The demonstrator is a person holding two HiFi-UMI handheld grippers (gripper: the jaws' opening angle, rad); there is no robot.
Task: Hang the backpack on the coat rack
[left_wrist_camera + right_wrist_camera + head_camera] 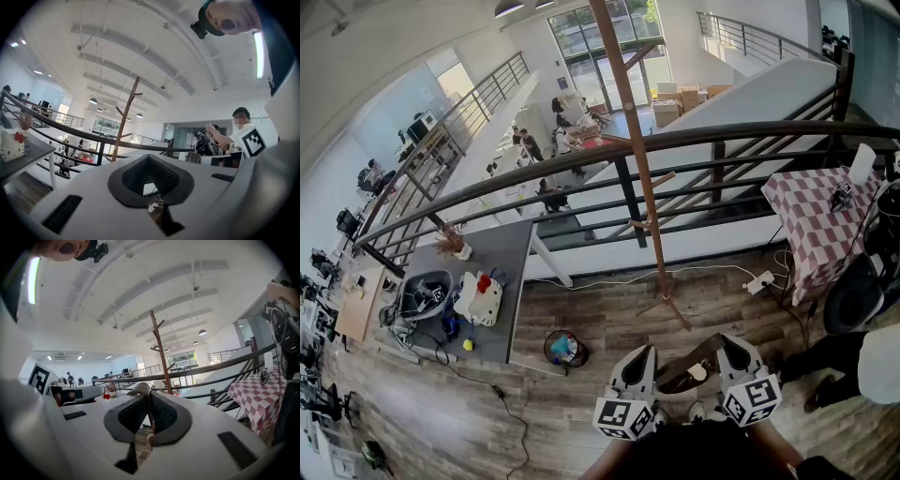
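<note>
At 12 o'clock from your tongs stands the coat rack [639, 169], pole upright. The backpack [686, 373] hangs low between both tongs. Your right tongs [733, 358] are clamped on its strap [139, 391]. Your left tongs [637, 364] meet tip to tip, seemingly empty. The lift looks like it goes up and forward.

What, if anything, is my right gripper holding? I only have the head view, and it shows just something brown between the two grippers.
Observer: The right gripper view shows the right gripper with its jaws shut on a brown strap that loops over their tips.
Operator: Are there free pegs up top on the coat rack? The pole runs out of my frame.
Observer: Yes. The left gripper view shows the top of the coat rack, and the pegs in sight there are bare.
</note>
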